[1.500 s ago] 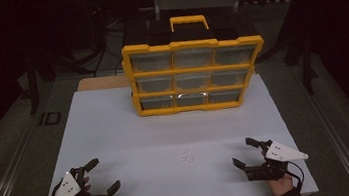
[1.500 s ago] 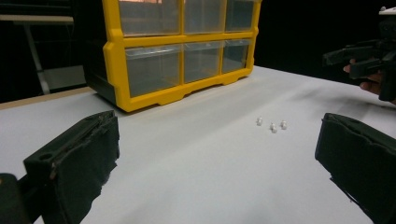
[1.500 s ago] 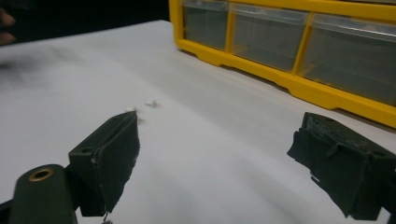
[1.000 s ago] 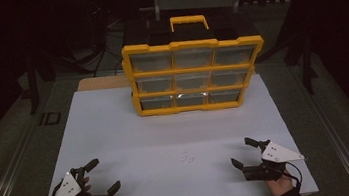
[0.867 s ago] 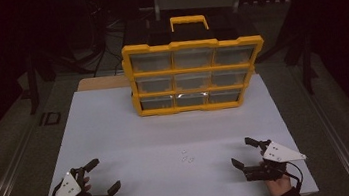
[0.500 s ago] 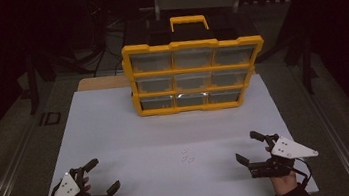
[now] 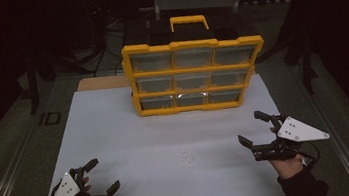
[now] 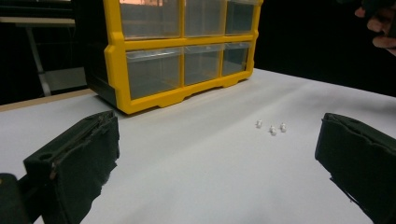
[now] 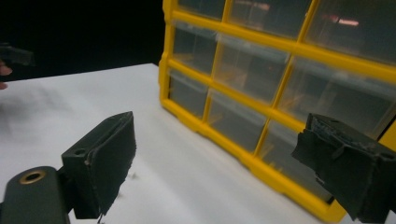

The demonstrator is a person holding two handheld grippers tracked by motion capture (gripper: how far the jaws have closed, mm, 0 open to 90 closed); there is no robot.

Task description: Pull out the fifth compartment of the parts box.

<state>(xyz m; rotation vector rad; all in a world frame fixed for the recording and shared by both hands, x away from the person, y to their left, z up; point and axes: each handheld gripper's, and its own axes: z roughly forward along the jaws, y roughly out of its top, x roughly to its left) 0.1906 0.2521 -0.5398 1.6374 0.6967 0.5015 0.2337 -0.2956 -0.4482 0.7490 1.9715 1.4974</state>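
Two hand-held black two-jaw grippers at the near edge of a white rectangular table top (image 7: 131,133), well apart from each other. Left gripper (image 7: 102,175) low at the near left corner, jaws spread wide, nothing between them; grey three-cornered plate on top, a hand underneath. Right gripper (image 7: 255,127) at the near right, raised a little off the surface, jaws likewise wide apart and empty, held by a hand in a dark sleeve.

Three tiny white studs (image 7: 187,157) lying loose on the bare table, close together in a small cluster, roughly midway between the two grippers and nearer the front edge than the back. Seen from the left gripper view as three small white studs (image 8: 271,127) ahead and slightly right of centre, beyond the open jaws, touching neither pad.

Behind them, upright at the far side of the table: a yellow plastic drawer cabinet with clear drawers (image 7: 194,74), three rows of three, carry handle on top. All drawers apparently closed; contents too dim to tell. Same cabinet close up in the right gripper view (image 9: 280,88), tilted across the picture, between and beyond the open pads.
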